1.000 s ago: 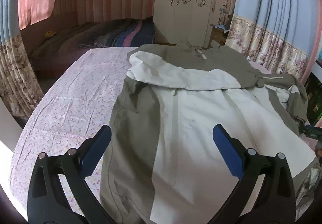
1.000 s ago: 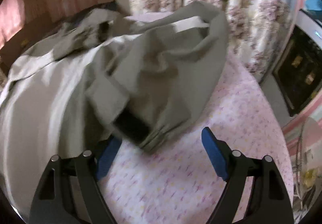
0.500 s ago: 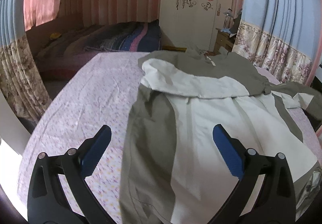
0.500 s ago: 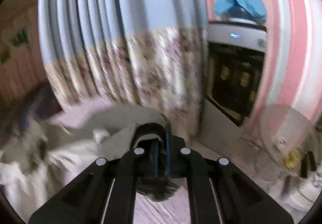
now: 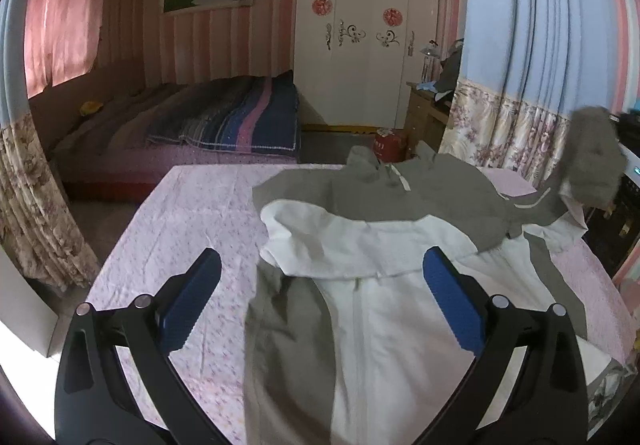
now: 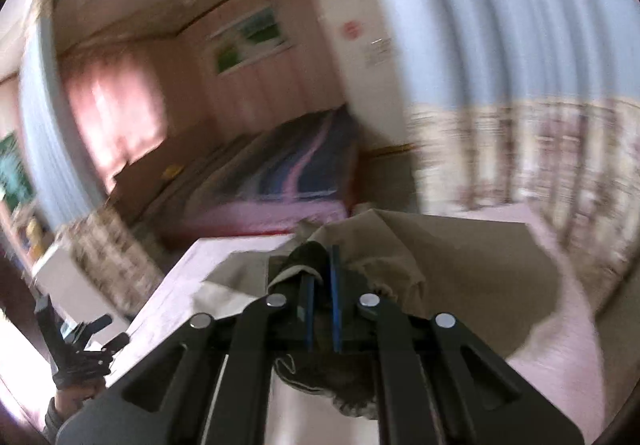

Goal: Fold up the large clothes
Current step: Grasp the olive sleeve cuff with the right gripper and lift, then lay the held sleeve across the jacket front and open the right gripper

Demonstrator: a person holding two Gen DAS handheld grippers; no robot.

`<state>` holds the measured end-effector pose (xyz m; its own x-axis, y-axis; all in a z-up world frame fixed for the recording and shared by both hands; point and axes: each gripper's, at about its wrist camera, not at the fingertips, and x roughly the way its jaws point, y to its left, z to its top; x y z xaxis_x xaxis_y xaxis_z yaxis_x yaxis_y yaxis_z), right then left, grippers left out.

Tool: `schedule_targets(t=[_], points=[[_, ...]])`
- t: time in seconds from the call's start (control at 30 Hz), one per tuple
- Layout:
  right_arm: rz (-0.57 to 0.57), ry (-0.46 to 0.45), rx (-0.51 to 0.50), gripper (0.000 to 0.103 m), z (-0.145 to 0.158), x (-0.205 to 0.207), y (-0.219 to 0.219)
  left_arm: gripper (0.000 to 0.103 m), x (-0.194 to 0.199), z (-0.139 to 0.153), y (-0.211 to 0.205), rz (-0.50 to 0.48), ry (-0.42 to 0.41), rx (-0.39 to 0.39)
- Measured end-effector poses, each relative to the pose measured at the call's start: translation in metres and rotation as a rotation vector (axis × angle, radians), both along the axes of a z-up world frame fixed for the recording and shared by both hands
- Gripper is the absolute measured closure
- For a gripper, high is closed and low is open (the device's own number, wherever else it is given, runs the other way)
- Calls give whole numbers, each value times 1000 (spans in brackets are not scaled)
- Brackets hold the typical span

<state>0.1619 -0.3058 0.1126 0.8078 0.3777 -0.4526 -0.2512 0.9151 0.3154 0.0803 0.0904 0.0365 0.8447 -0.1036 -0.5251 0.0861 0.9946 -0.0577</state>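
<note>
An olive and white jacket (image 5: 384,309) lies spread on the pink floral bed sheet (image 5: 192,221), collar at the far end. Above its lower part my left gripper (image 5: 320,259) hovers open, holding nothing. My right gripper (image 6: 322,265) is shut on the dark cuff (image 6: 306,257) of the jacket's olive sleeve (image 6: 460,257), which it holds up off the bed. That raised sleeve (image 5: 592,165) shows blurred at the right edge of the left wrist view. The left gripper (image 6: 76,345) and the hand holding it appear at the lower left of the right wrist view.
A second bed with a striped blanket (image 5: 224,117) stands beyond the sheet's far edge. A white wardrobe (image 5: 360,45) and a wooden nightstand (image 5: 424,113) line the back wall. Floral curtains (image 5: 520,125) hang close along the right. A red item (image 5: 386,145) sits on the floor.
My right gripper closed on the sleeve cuff, lifted it high and swung round towards the room. The left gripper rose a little and stayed open.
</note>
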Motion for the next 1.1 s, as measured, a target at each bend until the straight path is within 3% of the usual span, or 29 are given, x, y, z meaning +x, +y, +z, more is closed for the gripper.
schedule_targets(t=[0.13, 0.23, 0.37, 0.53, 0.57, 0.6, 0.63, 0.87, 1.1], points=[[139, 39, -39, 94, -7, 48, 95, 3, 6, 2, 17, 38, 0, 8], [185, 81, -124, 90, -31, 77, 166, 3, 15, -5, 31, 81, 23, 3], [190, 214, -196, 86, -71, 102, 208, 3, 27, -18, 44, 125, 69, -5], [137, 262, -242, 77, -88, 106, 209, 3, 40, -31, 44, 127, 105, -13], [128, 276, -257, 44, -90, 105, 207, 3, 44, -34, 41, 122, 113, -15], [116, 279, -257, 29, -91, 106, 204, 3, 47, -36, 38, 116, 116, -15], [99, 253, -239, 21, -92, 105, 199, 3, 48, -38, 34, 110, 120, -15], [97, 175, -252, 21, -92, 83, 173, 3, 59, -51, 4, 66, 145, -15], [-2, 95, -193, 18, -68, 61, 100, 3, 70, -51, -37, 1, 157, 22]])
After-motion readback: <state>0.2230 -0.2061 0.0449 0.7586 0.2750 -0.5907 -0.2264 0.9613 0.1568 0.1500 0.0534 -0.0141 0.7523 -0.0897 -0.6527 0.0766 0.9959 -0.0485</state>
